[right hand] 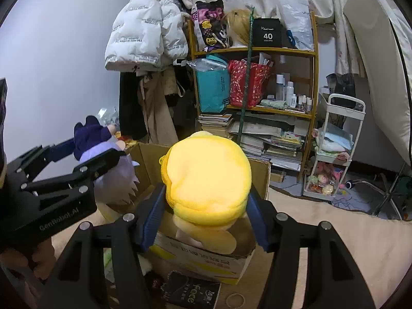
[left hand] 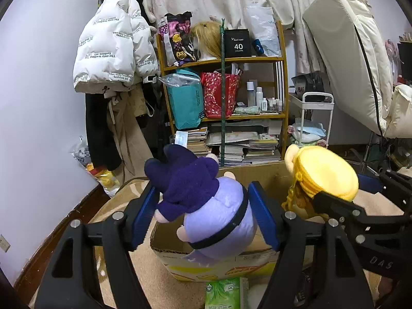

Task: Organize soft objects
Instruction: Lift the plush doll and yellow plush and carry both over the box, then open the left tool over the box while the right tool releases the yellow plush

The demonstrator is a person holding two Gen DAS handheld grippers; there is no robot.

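My left gripper [left hand: 203,213] is shut on a purple plush doll [left hand: 206,206] with lilac hair and a dark purple outfit, held above the open cardboard box [left hand: 167,253]. My right gripper [right hand: 206,206] is shut on a yellow plush doll [right hand: 208,177], also held over the same box [right hand: 260,177]. In the left wrist view the yellow doll [left hand: 324,172] and right gripper [left hand: 342,200] show at the right. In the right wrist view the purple doll [right hand: 113,164] and left gripper [right hand: 85,162] show at the left.
The box stands on a beige rug [right hand: 334,237]. A green tissue pack [left hand: 222,293] and a black packet [right hand: 190,293] lie in front of it. A crowded wooden shelf [left hand: 224,90], hanging coats [left hand: 113,51] and a white trolley [right hand: 334,149] stand behind.
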